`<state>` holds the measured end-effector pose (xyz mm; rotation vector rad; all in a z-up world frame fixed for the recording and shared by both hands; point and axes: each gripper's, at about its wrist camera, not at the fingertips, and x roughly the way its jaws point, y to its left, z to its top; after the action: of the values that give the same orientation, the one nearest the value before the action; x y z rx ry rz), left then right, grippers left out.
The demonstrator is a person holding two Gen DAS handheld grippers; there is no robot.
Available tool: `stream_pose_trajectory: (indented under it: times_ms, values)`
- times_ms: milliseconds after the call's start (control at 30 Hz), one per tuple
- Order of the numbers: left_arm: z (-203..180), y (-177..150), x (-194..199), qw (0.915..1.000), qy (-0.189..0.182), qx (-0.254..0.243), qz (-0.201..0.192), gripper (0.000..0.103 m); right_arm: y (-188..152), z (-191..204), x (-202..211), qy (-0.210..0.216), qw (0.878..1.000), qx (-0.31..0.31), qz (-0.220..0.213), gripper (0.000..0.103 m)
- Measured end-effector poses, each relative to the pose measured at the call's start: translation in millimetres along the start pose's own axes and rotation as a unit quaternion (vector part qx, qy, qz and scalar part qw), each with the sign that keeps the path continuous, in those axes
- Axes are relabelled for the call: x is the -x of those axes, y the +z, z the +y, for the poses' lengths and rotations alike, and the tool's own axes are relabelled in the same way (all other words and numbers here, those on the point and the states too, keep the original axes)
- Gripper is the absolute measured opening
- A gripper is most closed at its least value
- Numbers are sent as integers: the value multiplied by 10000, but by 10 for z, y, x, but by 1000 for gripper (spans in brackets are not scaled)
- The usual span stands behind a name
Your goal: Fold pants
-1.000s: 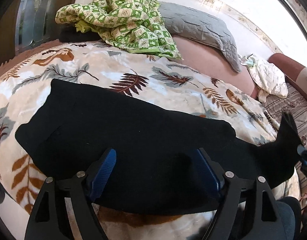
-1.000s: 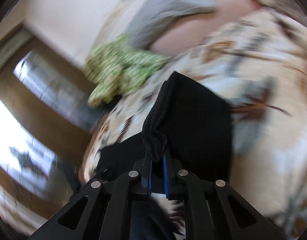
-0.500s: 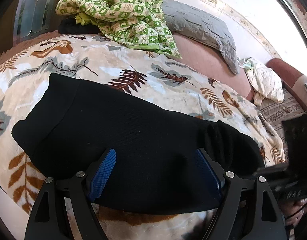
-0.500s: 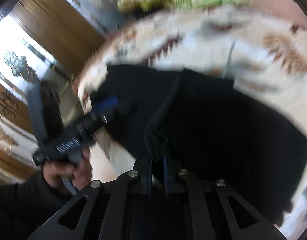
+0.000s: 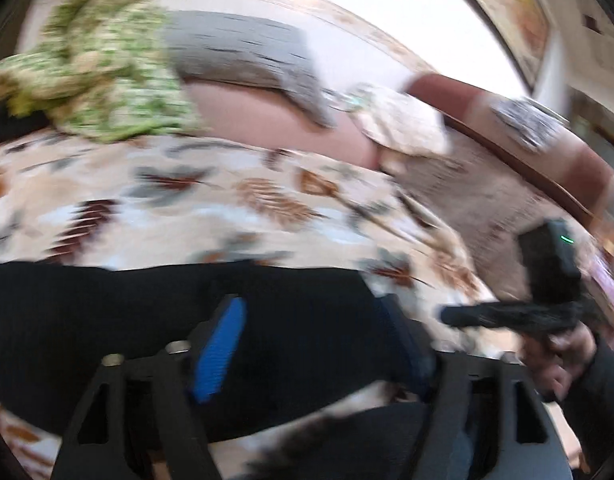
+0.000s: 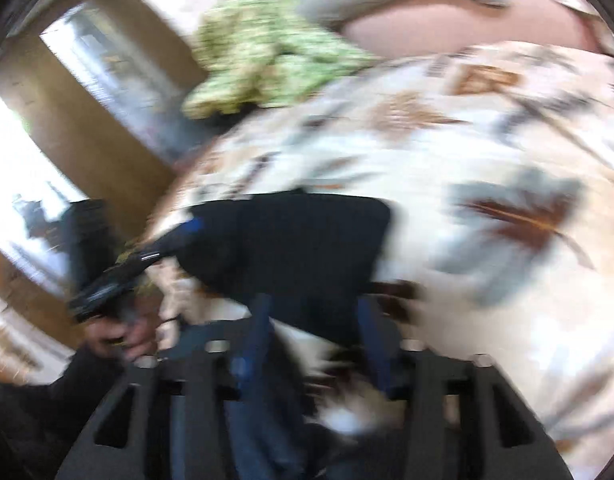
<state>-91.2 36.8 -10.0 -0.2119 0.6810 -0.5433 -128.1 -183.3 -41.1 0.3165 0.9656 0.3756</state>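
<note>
Left wrist view: our left gripper (image 5: 311,344) hangs spread above the folded black fabric pants (image 5: 147,320) at lower left on the leaf-print blanket (image 5: 227,200). Our right gripper (image 6: 315,344) is released too; we should press edges square.

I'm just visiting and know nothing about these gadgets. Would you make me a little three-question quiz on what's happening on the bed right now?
1. True or false: the right gripper is clamped on the black pants.
2. Multiple choice: the pants lie on A) a leaf-print blanket, B) a bare wooden floor, C) a glass table.
3. Fill in: the crumpled quilt at the far side of the bed is white and ____.

Key: 1. False; its fingers are spread, and so are those of the left gripper. 2. A. 3. Green.
</note>
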Motion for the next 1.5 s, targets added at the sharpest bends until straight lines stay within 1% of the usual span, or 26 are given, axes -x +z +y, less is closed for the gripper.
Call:
stream_pose_trajectory:
  times_ms: [33,67,100,133,167,200,267,300,400,467,500,533,600,633,700,767,833,900,1133,1200,1267,1333,1400,1433,1467,1500]
  values:
    - [-22,-11,-124,9997,-37,-59,234,43,5,-66,1,-136,9999,-66,37,14]
    - [18,-35,-218,9991,62,-45,428,35,21,-93,-39,-178,9997,-86,118,9]
    - [134,-86,-358,9968,324,68,725,33,38,-96,-69,-178,9997,-54,158,8]
    - [283,-167,-485,9921,661,255,1036,25,66,-58,-110,-137,9997,31,195,8]
    - [394,-221,-532,9899,764,413,1119,14,92,-4,-183,-105,9996,114,245,8]
    - [539,-264,-469,9921,518,718,885,13,119,66,-255,-87,9991,235,339,8]
    - [661,-284,-448,9904,390,973,902,8,145,212,-607,-231,9960,390,773,8]
    - [674,-277,-454,9901,396,960,943,8,134,171,-828,-481,9913,323,1185,5]
    - [643,-185,-436,9894,498,846,1072,8,171,103,-877,-383,9910,76,1277,4]
    - [510,-45,-415,9902,467,751,1081,14,179,109,-792,-358,9917,125,1227,4]
    - [431,50,-373,9924,460,628,954,16,179,133,-723,-376,9923,259,1153,6]
    - [367,141,-346,9943,408,554,818,21,167,164,-668,-407,9933,359,1018,11]
    - [307,279,-309,9961,304,551,623,27,262,170,-531,-480,9966,371,558,13]
    - [303,327,-322,9960,345,588,576,29,322,134,-472,-453,9982,247,319,13]
    - [414,343,-481,9915,700,805,746,29,463,76,-476,-534,9986,51,15,13]
    - [593,233,-711,9815,977,1127,1201,27,536,69,-669,-592,9981,145,105,13]
    - [655,132,-773,9822,981,1139,1128,27,518,6,-1040,-992,9926,280,641,9]
    - [609,132,-757,9823,1050,1060,1136,27,543,-35,-1099,-964,9937,41,568,7]
    - [559,152,-784,9832,1048,1002,1106,27,452,24,-1050,-1118,9923,188,491,9]
    - [564,171,-804,9848,886,1025,1084,35,489,16,-1059,-1075,9930,159,462,9]
    - [551,197,-825,9867,607,1021,1108,58,505,2,-1050,-1009,9940,112,413,10]
    - [508,242,-774,9874,582,1011,1067,60,497,-16,-1025,-884,9956,24,306,10]
    - [440,280,-514,9910,421,1025,751,60,482,7,-928,-784,9969,33,78,14]
    - [407,270,-335,9929,360,1001,526,65,469,34,-842,-680,9976,71,-107,14]
    - [399,248,-204,9937,339,994,381,75,450,57,-753,-601,9977,99,-296,15]
    - [400,202,-16,9942,317,1009,192,80,423,83,-648,-536,9972,125,-505,18]
